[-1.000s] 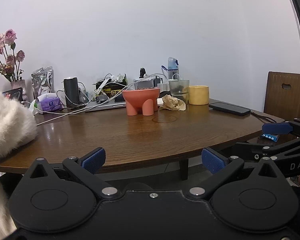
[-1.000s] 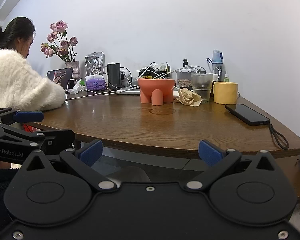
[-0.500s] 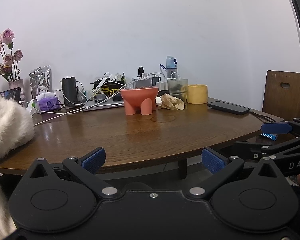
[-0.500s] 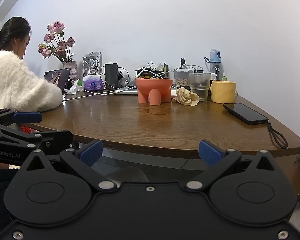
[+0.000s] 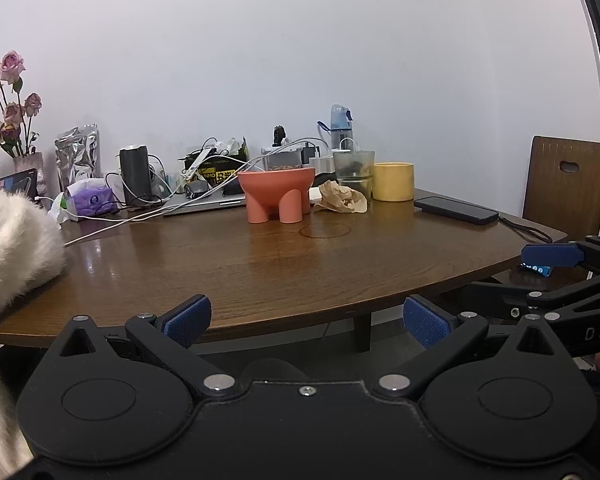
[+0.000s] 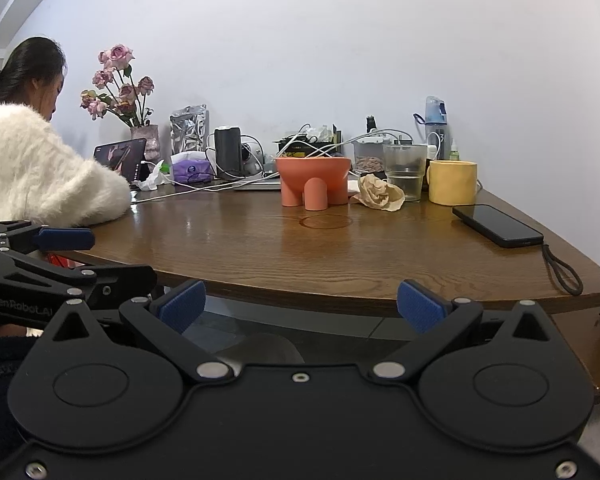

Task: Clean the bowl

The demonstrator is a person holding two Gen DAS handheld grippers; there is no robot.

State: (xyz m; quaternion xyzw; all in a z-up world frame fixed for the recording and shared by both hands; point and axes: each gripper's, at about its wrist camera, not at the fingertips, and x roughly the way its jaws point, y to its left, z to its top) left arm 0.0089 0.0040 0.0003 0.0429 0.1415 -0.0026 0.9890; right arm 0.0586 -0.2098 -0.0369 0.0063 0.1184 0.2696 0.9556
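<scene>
An orange bowl on stubby legs [image 5: 276,194] [image 6: 313,182] stands upright at the middle of the brown wooden table [image 5: 284,264] [image 6: 340,248]. A crumpled brown paper napkin [image 5: 342,199] [image 6: 380,193] lies just right of it. My left gripper [image 5: 306,320] is open and empty, held at the table's near edge, far from the bowl. My right gripper [image 6: 300,307] is open and empty, also at the near edge. The bowl's inside is hidden from this low angle.
A yellow mug [image 6: 452,182], a glass of water [image 6: 405,172], a black phone with strap [image 6: 498,226], cables, a laptop, a black speaker [image 6: 227,152] and flowers [image 6: 118,92] crowd the far side. A person in a white sweater [image 6: 40,168] sits at left. A wooden chair [image 5: 566,184] stands at right.
Both grippers have drifted slightly, so the bowl and clutter shift a little in view. Both stay open and empty.
</scene>
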